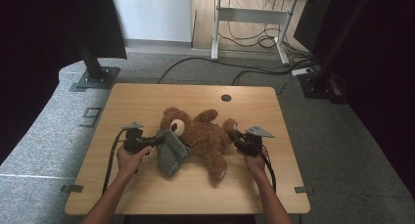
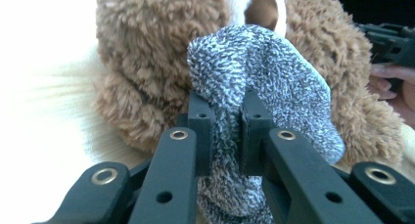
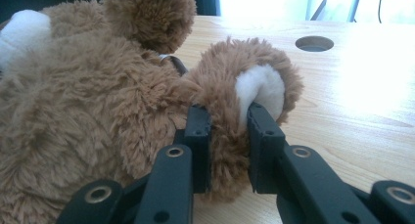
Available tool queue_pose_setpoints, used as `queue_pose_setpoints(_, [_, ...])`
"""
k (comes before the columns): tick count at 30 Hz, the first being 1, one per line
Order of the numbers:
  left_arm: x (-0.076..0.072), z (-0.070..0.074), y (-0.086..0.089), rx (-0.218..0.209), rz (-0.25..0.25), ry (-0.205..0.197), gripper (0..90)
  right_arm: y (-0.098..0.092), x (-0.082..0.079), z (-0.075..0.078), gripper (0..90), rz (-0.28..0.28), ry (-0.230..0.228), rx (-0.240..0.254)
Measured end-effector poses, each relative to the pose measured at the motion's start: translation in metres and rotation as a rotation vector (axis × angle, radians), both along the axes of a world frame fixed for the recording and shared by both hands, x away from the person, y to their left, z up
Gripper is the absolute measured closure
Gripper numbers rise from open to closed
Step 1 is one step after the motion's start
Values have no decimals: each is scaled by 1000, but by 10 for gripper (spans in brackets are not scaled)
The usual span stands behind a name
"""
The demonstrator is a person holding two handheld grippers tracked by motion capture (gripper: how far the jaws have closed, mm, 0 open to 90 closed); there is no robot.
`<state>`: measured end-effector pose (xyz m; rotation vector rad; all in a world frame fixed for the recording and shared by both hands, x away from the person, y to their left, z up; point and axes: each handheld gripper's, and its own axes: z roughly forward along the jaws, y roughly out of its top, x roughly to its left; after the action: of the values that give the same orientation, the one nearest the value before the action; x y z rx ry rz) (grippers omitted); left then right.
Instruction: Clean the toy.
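Left gripper [image 1: 157, 140] clamped on grey sock [image 1: 171, 153], right gripper [image 1: 233, 134] on teddy bear's paw [image 3: 244, 101].

A brown teddy bear [image 1: 200, 136] lies on its back across the middle of the wooden table [image 1: 147, 99]; a grey knitted cloth [image 1: 171, 153] drapes off its near side, by the head; the left gripper [image 1: 157, 141] meets that cloth at its upper edge, held in the person's left hand [image 1: 128, 160]; the right gripper [image 1: 233, 134] reaches the bear's paw [image 1: 230, 124] from the other side; black cables [image 1: 244, 70] trail over the grey carpet beyond the table.
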<state>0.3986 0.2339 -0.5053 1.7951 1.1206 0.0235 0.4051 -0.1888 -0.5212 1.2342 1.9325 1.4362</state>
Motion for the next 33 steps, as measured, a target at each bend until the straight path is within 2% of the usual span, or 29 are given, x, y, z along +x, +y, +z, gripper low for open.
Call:
queue_pose_setpoints(6, [1,-4,-3,4,-17,15,789,-3,-3,10,697,-1,-22,13])
queue_pose_setpoints(10, [1,-5,-5,11,-24,20,789,-5,-6,18,613,-11,-30,20])
queue_pose_setpoints(15, [0,-7,-6,13,-30,25,789,-4,-9,43,487,-20,-74,72])
queue_pose_setpoints(17, [0,-7,-6,11,-32,26,789,3,-6,58,455,-9,-84,73])
queue_pose_setpoints(19, [0,-7,-6,10,-33,26,789,6,-4,62,444,0,-81,73])
queue_pose_setpoints(21, [0,-8,-5,9,-33,28,789,26,7,72,395,38,-48,48])
queue_pose_setpoints(22, [0,-8,-5,9,-33,29,789,26,7,72,395,38,-48,48])
queue_pose_setpoints(24, [0,-8,-5,8,-34,32,788,44,19,72,344,61,-3,38])
queue_pose_setpoints(25, [-1,-9,-4,7,-33,33,788,44,19,72,344,61,-3,38])
queue_pose_setpoints(26, [-1,-9,-4,6,-32,34,788,51,25,71,314,71,19,32])
queue_pose_setpoints(31, [-1,-10,-4,2,-35,35,788,78,47,63,246,55,110,28])
queue_pose_setpoints(33, [-1,-10,-4,3,-36,35,788,82,51,62,235,46,126,23])
